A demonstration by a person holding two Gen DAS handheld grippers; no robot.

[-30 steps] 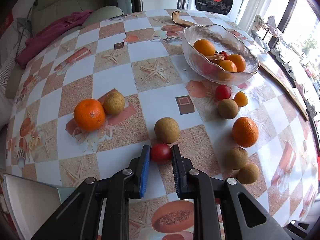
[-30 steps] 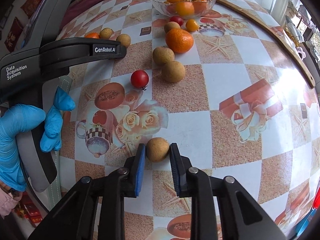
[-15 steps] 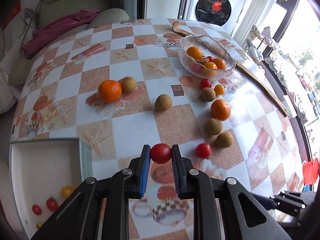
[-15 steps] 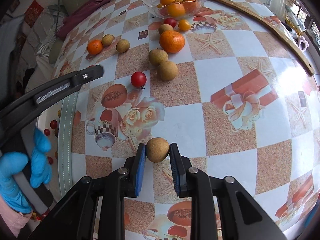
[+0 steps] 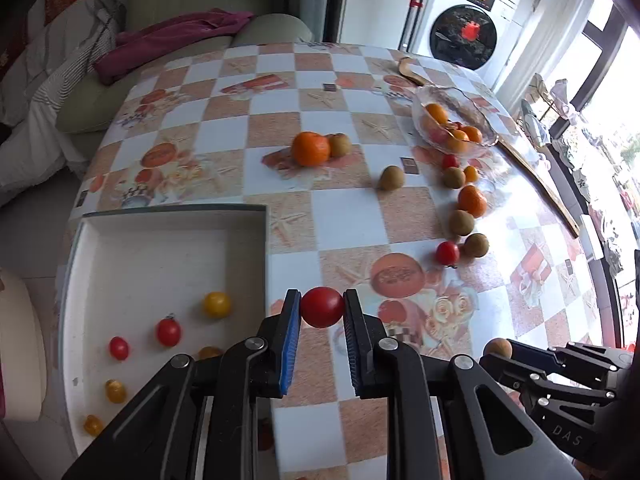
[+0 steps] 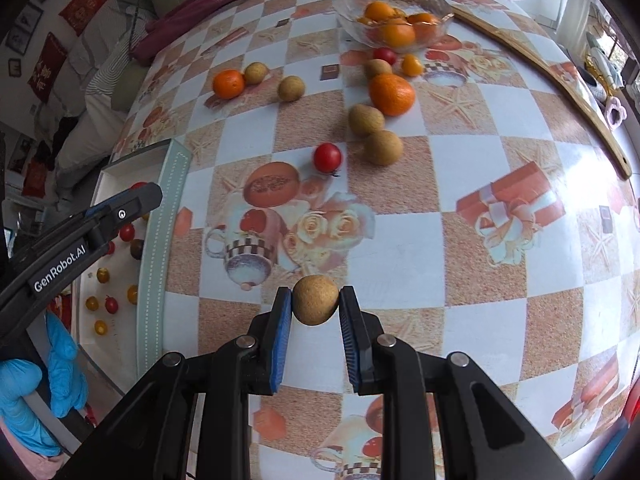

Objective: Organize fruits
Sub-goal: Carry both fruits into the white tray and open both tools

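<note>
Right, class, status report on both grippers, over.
Left gripper shut on cherry tomato. Right gripper shut on longan. White tray beside left.

A: Which fruits are held?

B: A glossy red cherry tomato, pinched between blue pads just right of the white tray, and a rough tan longan, clamped the same way above the table.

A: And the rest?

B: Small red and yellow tomatoes lie loose in the tray. Oranges fill the glass bowl; a big orange, more longans and one red tomato lie scattered below it.
</note>
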